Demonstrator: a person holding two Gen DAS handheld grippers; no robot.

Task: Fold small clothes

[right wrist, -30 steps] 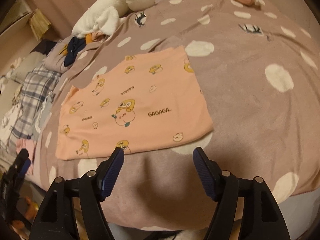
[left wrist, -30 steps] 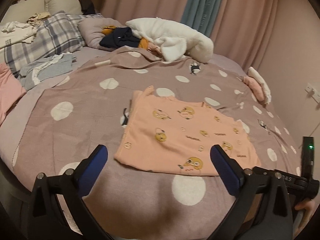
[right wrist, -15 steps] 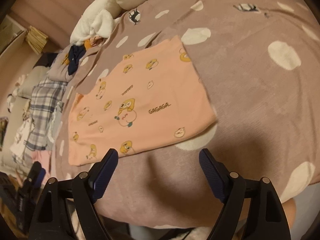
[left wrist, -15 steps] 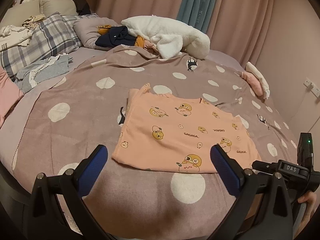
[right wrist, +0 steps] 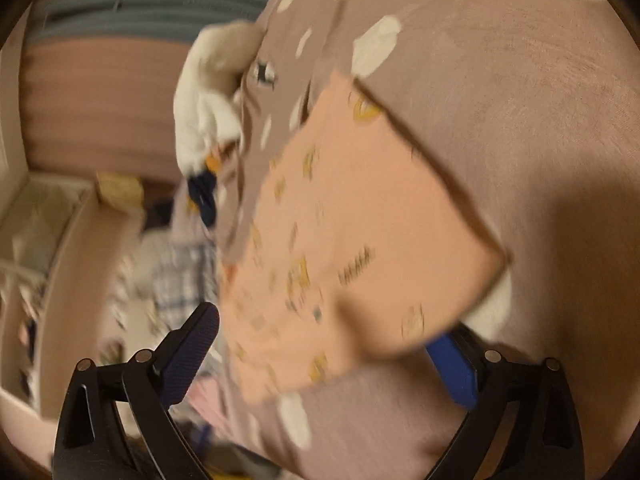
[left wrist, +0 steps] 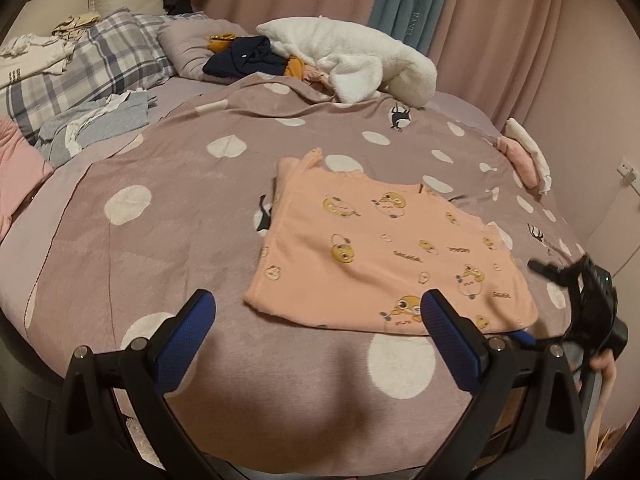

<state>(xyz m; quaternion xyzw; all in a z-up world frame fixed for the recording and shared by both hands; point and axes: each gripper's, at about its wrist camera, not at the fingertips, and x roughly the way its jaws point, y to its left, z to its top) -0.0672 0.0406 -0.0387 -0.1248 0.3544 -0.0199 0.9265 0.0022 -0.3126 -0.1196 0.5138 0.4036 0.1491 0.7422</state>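
Observation:
A peach top with yellow cartoon prints lies folded flat on the spotted mauve blanket. My left gripper hangs open over the blanket just short of the top's near edge, nothing between its blue pads. My right gripper is rolled onto its side at the top's near right corner, jaws opening wide. In the blurred right wrist view the top fills the gap of the right gripper. Its corner covers the tip of one blue pad, and neither pad presses the cloth.
A white fleece and dark clothes are heaped at the back. A plaid pillow and grey garments lie at the left. Folded pink and white items sit at the right edge. A person's hand holds the right gripper.
The right gripper has rolled sharply, sunk toward the top's near right corner and widened its jaws. The left gripper has stayed open and nearly still.

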